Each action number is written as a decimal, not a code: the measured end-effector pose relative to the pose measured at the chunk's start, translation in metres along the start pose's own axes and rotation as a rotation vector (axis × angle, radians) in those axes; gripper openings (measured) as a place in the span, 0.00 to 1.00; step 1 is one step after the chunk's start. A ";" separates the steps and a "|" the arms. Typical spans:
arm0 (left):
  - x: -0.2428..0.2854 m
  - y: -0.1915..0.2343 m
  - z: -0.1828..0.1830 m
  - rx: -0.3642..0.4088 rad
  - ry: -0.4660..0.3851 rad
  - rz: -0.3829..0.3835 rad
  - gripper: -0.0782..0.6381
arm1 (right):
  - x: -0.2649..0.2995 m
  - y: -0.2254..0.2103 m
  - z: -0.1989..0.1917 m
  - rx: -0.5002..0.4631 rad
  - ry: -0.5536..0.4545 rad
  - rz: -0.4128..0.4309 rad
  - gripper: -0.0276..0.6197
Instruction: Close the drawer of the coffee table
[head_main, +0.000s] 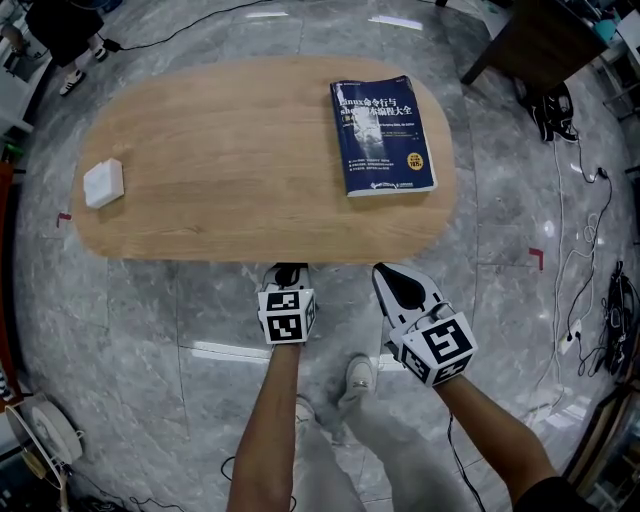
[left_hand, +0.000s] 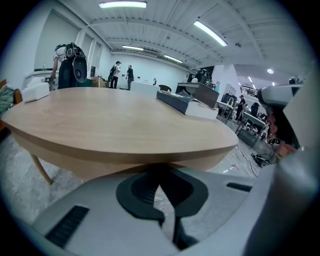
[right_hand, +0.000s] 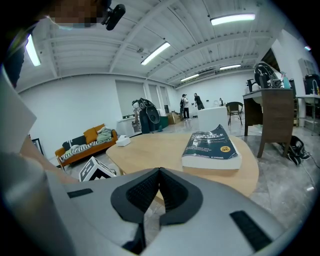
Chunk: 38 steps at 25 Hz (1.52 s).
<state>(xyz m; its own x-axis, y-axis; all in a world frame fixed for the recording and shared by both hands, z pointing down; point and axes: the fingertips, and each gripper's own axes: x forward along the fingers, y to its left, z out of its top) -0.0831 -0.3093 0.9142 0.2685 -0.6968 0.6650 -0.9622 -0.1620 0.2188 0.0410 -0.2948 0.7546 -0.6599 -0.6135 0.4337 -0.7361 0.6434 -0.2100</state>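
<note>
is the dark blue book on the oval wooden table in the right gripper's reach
Probably yes: the right gripper, shut, sits at the near edge of the oval wooden table; only bare tabletop lies before the dark blue book.

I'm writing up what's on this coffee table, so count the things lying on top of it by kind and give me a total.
book: 1
white box: 1
total on the coffee table: 2
</note>
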 end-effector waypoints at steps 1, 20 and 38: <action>-0.002 0.001 0.000 -0.002 -0.002 0.002 0.11 | -0.001 0.000 -0.001 0.000 0.003 -0.003 0.06; -0.113 -0.010 0.011 -0.004 0.003 -0.023 0.11 | -0.038 0.043 0.044 0.036 -0.013 -0.021 0.06; -0.234 -0.041 0.090 0.102 -0.051 -0.054 0.11 | -0.094 0.097 0.122 -0.003 -0.016 -0.027 0.06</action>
<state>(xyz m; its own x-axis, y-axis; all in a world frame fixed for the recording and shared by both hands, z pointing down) -0.1107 -0.2025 0.6854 0.3203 -0.7194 0.6163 -0.9466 -0.2689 0.1781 0.0133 -0.2304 0.5859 -0.6425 -0.6378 0.4249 -0.7531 0.6280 -0.1961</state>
